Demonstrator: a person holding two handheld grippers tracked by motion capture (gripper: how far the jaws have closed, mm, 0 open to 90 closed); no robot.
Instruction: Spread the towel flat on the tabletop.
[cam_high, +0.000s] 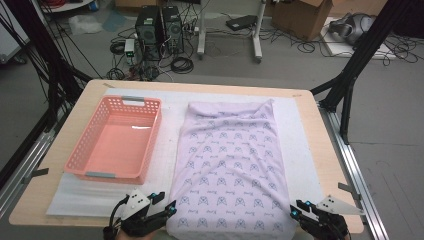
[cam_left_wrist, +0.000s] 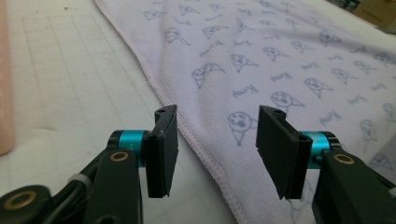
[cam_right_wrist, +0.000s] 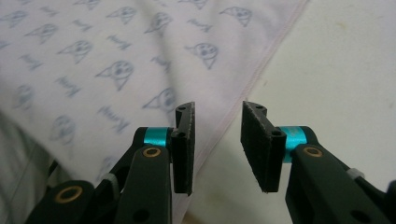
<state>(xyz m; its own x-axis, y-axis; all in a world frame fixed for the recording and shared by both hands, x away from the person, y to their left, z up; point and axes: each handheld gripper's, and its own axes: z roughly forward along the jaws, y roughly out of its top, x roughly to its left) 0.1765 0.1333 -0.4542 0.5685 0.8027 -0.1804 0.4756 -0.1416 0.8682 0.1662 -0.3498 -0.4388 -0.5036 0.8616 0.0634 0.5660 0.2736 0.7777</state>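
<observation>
While the cloth (cam_high: 231, 167) lies flat on the table (cam_high: 320, 145), right of the pink basket (cam_high: 116, 138), both grippers sit at its near corners with jaws parted and nothing clamped. That cloth is pale lilac with small blue figures, and it rests on a white mat (cam_high: 170, 105) that also bears the basket.

At the cloth's near left corner, the left gripper (cam_left_wrist: 217, 149) stands released, its jaws well apart, straddling the stitched hem; the hem runs between the pads without either pad pressing on it. The high view shows it (cam_high: 167, 209) low at the table's near edge, pointing toward the cloth.

At the cloth's near right corner, the right gripper (cam_right_wrist: 217, 144) is likewise released, its gap narrower, over the hem and the bare mat beside it. From above it (cam_high: 296, 210) points in at the cloth.
</observation>
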